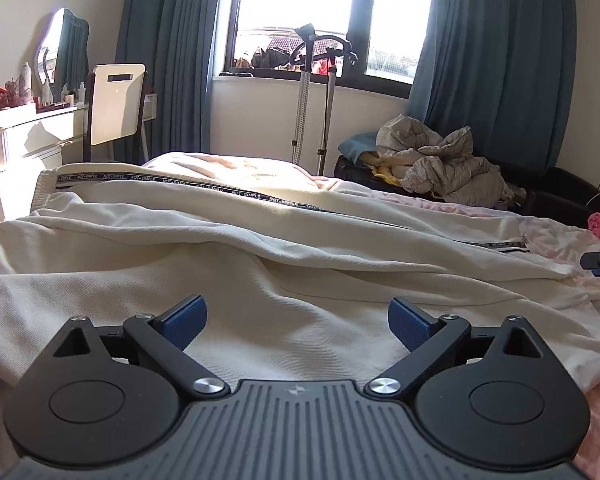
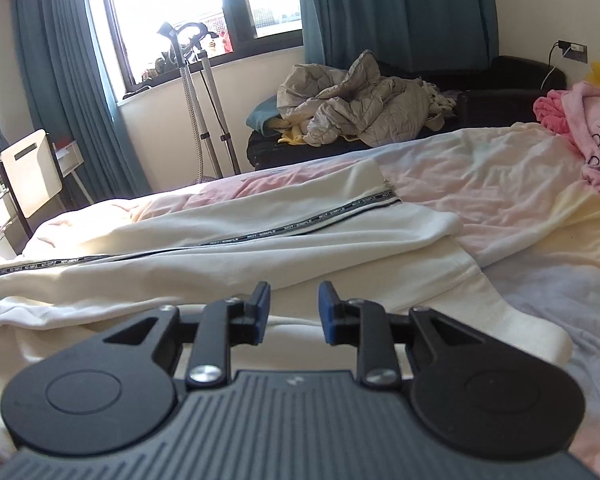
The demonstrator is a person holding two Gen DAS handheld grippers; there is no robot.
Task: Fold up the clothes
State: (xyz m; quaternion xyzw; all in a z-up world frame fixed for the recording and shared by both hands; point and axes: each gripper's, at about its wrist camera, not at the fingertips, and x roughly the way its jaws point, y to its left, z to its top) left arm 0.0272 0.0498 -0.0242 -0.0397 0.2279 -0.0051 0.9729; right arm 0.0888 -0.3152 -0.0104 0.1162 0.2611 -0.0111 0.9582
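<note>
Cream trousers (image 1: 260, 248) lie spread on the bed (image 2: 520, 208) right under both grippers, long axis running left to right, waistband far left, leg cuffs to the right. Left gripper (image 1: 298, 322) hovers over the seat with jaws wide apart, empty. Right gripper (image 2: 294, 312) sits nearer the near leg's cuff (image 2: 532, 332), jaws slightly apart, holding nothing.

Ahead of the left gripper (image 1: 298, 326), its jaws wide apart and empty, the cream trousers (image 1: 260, 240) lie low across the frame's middle, open air above them. In the right wrist view the right gripper (image 2: 294, 312), jaws narrowly parted, faces bare bedsheet (image 2: 520, 240) at right; a pink garment heap (image 2: 588, 128) blocks the upper right corner.
</note>
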